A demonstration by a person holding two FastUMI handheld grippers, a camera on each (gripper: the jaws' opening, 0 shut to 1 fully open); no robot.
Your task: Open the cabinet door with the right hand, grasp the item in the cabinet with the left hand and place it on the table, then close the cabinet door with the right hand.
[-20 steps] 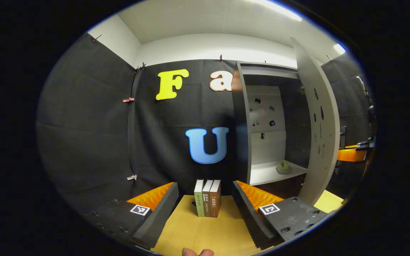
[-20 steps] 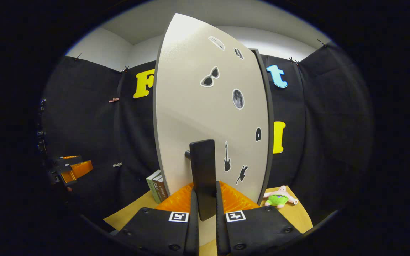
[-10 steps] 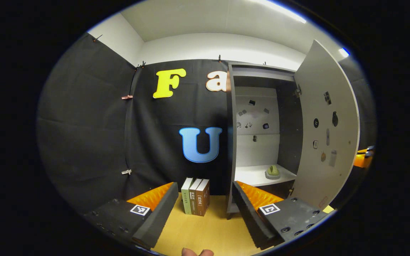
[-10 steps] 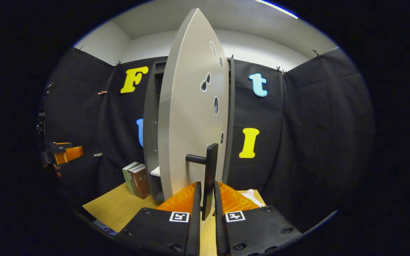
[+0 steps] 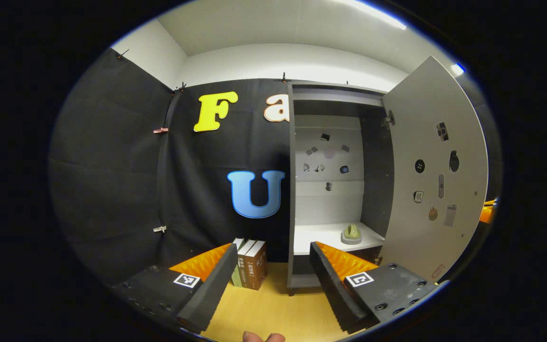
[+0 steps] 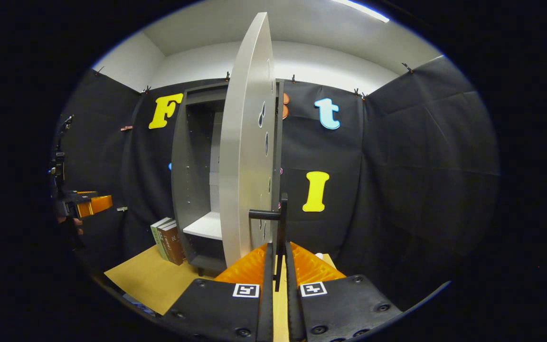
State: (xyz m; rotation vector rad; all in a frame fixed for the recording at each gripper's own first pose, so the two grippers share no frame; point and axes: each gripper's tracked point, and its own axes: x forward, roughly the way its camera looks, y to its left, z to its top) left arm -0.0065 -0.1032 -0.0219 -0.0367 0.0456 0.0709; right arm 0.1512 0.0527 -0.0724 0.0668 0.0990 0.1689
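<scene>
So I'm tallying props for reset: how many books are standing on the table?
3, upright in a row on the table, just left of the open cabinet: a green book, a middle book and a brown book. More could hide behind them.

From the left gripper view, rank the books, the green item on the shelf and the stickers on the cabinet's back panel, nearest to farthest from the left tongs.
1. Books: standing on the table just beyond the left tongs, left of the cabinet.
2. Green item: on the white shelf inside the cabinet, ahead and to the right.
3. Stickers: on the back panel, above and behind the item.
</scene>
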